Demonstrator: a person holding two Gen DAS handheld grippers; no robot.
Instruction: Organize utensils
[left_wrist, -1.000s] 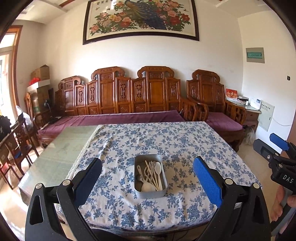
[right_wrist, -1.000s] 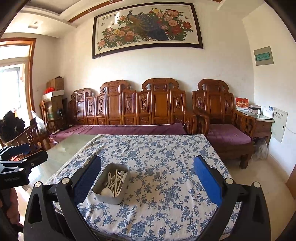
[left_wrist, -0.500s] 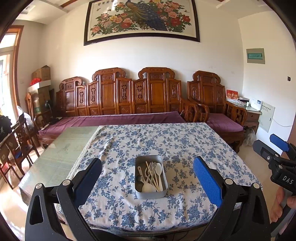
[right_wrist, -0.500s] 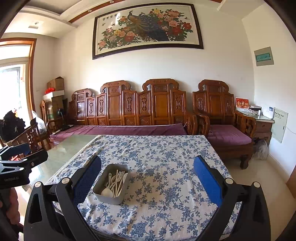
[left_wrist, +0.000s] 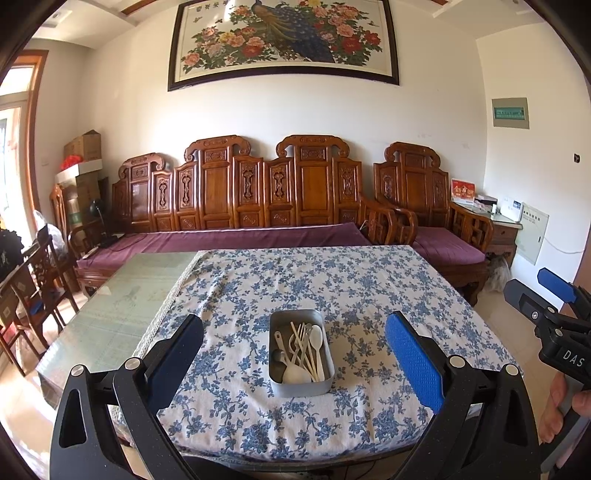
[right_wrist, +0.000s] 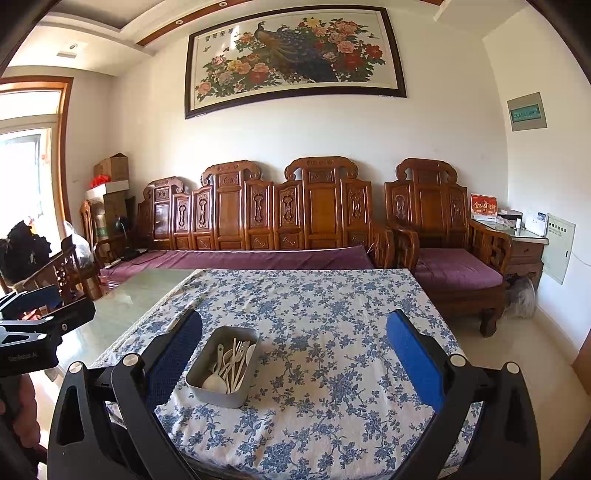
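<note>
A grey metal box of white plastic spoons and forks sits near the desk's front edge, long side pointing away. Both the left hand-held gripper and the right hand-held gripper gape wide, holding nothing.

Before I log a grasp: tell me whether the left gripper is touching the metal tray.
Apart. In the left wrist view the left gripper is open, and floral tablecloth shows between each pad and the metal tray.

In the metal tin, the overlapping pale utensils cannot be counted or told apart. The counter has its near edge hidden behind the left tool.
</note>
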